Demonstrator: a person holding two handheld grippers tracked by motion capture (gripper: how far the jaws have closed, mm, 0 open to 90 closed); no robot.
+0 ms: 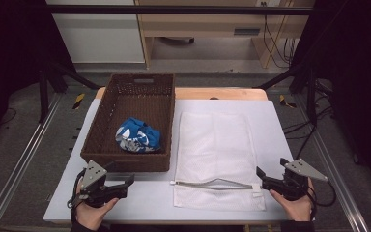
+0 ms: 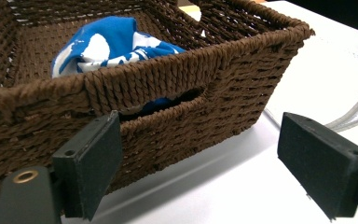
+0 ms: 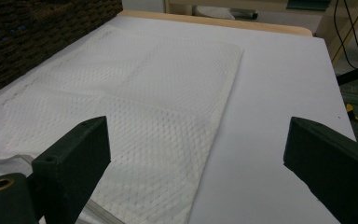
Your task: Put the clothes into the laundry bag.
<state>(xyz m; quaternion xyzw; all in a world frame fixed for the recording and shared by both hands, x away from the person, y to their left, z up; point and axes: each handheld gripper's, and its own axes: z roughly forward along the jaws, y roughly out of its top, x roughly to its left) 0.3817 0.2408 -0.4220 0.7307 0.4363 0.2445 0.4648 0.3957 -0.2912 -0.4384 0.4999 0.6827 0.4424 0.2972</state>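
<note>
The left gripper (image 1: 125, 182) sits near the table's (image 1: 149, 203) front edge, just short of the basket's (image 1: 125, 163) near wall, which rises straight ahead of its jaws; bare table runs off to its right toward the bag (image 1: 216, 154). In the left gripper view the basket (image 2: 177, 88) wall with its handle slot stands close in front, and the blue-and-white cloth (image 2: 112, 42) lies inside, beyond that wall. The right gripper (image 1: 264, 180) rests at the bag's front right corner, beside the zip (image 1: 212, 183); open table lies to its right up to the edge. In the right gripper view the bag (image 3: 135, 107) spreads ahead and to the left. Both grippers stand spread wide, holding and touching nothing.
</note>
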